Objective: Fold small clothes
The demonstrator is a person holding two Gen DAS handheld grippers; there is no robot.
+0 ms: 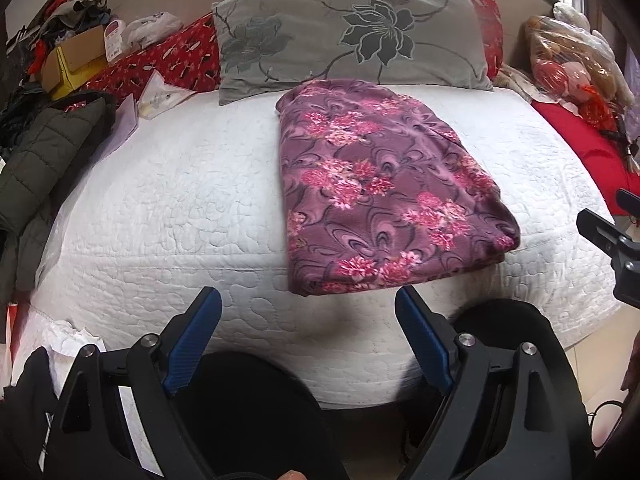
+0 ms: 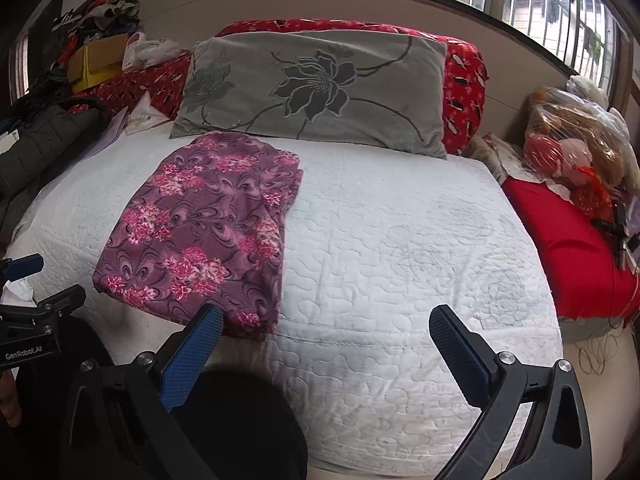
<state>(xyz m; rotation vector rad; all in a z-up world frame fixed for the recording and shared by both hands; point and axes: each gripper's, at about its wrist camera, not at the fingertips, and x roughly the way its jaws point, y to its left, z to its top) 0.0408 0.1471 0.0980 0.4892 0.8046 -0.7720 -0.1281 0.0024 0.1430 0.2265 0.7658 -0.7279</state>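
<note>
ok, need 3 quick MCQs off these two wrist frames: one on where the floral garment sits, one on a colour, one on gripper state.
1. Where does the purple floral garment lie?
A. on the white quilt, in front of the grey pillow
B. on top of the red cushion
C. on the floor

2. What colour are the pads on the fingers of the grippers?
A. red
B. blue
C. yellow

3. What state is the left gripper in?
A. shut on the garment
B. shut on nothing
C. open, holding nothing

Answers:
1 A: it lies folded flat on the white quilt, its far end close to the grey pillow.
2 B: the pads are blue in both wrist views.
3 C: its fingers stand wide apart, short of the garment's near edge, with only quilt between them.
</note>
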